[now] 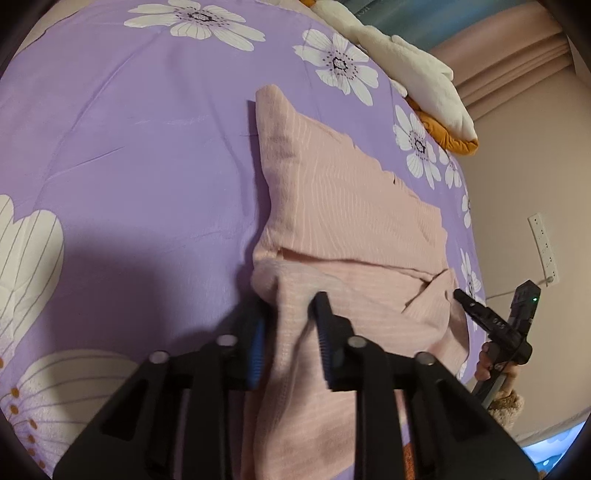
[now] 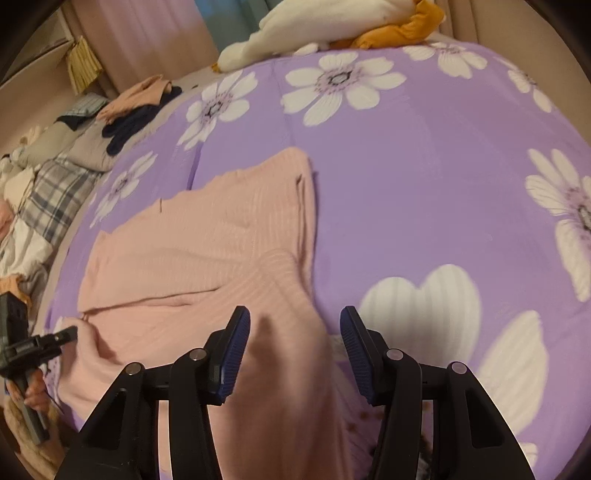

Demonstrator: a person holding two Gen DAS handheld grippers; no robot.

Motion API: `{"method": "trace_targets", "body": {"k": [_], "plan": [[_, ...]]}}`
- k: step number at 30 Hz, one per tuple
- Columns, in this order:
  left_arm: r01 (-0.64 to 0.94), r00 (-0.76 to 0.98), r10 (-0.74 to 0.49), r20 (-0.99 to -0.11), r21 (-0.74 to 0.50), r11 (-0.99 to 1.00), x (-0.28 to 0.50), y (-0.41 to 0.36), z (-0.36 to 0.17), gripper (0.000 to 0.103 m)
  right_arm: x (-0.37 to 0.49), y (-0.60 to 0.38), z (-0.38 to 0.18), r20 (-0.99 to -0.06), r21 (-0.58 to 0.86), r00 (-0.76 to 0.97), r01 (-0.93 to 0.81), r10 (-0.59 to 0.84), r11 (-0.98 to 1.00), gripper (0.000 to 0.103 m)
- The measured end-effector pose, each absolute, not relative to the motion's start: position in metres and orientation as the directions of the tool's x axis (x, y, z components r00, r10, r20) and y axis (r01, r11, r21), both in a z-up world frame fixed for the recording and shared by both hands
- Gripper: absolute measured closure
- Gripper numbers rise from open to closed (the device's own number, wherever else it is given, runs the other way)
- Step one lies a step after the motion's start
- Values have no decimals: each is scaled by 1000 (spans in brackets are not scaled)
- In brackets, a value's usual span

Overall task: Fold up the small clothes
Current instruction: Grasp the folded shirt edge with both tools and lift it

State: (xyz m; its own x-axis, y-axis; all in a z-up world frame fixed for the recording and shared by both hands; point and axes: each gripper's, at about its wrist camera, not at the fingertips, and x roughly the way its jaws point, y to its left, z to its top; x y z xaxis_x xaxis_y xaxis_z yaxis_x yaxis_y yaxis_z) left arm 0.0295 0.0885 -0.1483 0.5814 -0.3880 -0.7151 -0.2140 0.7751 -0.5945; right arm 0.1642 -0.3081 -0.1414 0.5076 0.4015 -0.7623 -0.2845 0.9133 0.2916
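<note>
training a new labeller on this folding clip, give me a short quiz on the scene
1. True or false: the pink garment lies on a green bedcover.
2. What sits at the far edge of the bed? A: white and orange bundle; B: laptop; C: shoes.
3. Fill in: the right tongs stand ___.
Key: 1 false; 2 A; 3 open.

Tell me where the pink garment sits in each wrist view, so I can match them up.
Left wrist view: the pink garment runs from centre to the bottom edge, right of middle, between the left claw fingers.
Right wrist view: it fills centre-left down to the bottom, its near fold between the right claw fingers.
Shared landmark: the white and orange bundle at the bed's far edge.
</note>
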Motion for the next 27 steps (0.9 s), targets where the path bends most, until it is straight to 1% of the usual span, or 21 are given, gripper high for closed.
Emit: {"method": "trace_targets", "body": {"k": [1,3,4,7,11,14,21,27], "plan": [[-209,585,-379,-717,-585,784,29,86,-147,92,165,-306,-145,-766,290,503,-285,401,913,63],[-209,599,-352,-720,-564,799,25,83,-144,94,165,-300,-153,-778,272,501,-276,379,922,88],[-206,606,-344,-717,-559,803,24,81,-141,95,162,-301,-152,-777,269,507,-271,374,924,92],[-202,643,-309,-701,-544,815,17,79,-129,95,151,-307,-144,-745,289,545,-258,386,922,94],[-184,691,-280,-667,-536,824,7,77,-108,96,129,-318,-116,-668,333,610,-268,427,904,96],[-149,723,-271,-636,-527,837,-2,72,-93,96,115,-321,-97,-623,335,646,-289,441,897,96],[-89,792,-242,-561,-497,863,-19,66,-61,97,98,-326,-75,-551,355,705,-285,446,890,96],[-81,826,-212,-522,-482,872,-20,67,-44,97,101,-328,-62,-508,376,740,-272,442,886,96]]}}
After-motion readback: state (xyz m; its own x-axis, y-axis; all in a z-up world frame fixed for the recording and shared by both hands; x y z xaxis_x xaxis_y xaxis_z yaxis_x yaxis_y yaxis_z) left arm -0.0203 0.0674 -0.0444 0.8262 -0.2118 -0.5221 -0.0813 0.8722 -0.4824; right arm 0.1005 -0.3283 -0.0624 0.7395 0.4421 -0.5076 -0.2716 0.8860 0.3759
